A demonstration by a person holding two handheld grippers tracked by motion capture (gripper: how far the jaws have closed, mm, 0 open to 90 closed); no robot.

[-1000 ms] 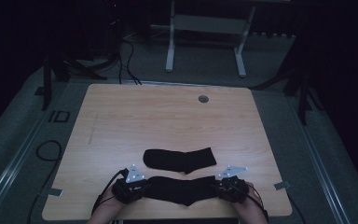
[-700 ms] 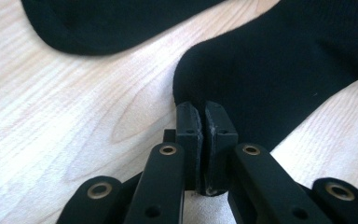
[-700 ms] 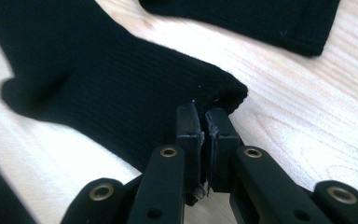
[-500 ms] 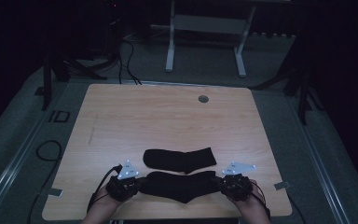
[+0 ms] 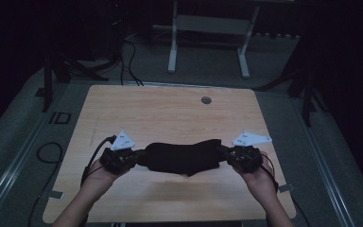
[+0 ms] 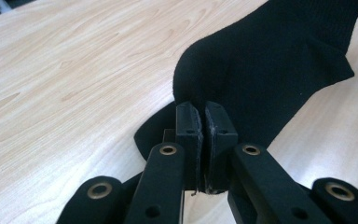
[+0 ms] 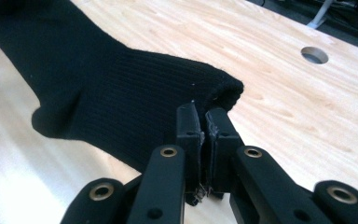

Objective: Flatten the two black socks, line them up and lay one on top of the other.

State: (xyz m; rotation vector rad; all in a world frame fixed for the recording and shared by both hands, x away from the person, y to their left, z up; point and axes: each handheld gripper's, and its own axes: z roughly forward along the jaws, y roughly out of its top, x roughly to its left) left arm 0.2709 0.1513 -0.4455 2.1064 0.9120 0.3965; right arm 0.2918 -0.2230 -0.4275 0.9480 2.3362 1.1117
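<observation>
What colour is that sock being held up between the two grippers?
Black, with a fine ribbed knit; the sock shows best in the right gripper view.

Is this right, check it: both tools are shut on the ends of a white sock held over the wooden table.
Not quite: the sock is black, not white, as both gripper views and the high view show. The rest holds: the left tool and the right tool are each shut on one end of it over the wooden table.

Dim lab or studio: lone wooden table (image 5: 170, 118), floor cables (image 5: 132, 61), metal stand frame (image 5: 208, 28)
</observation>
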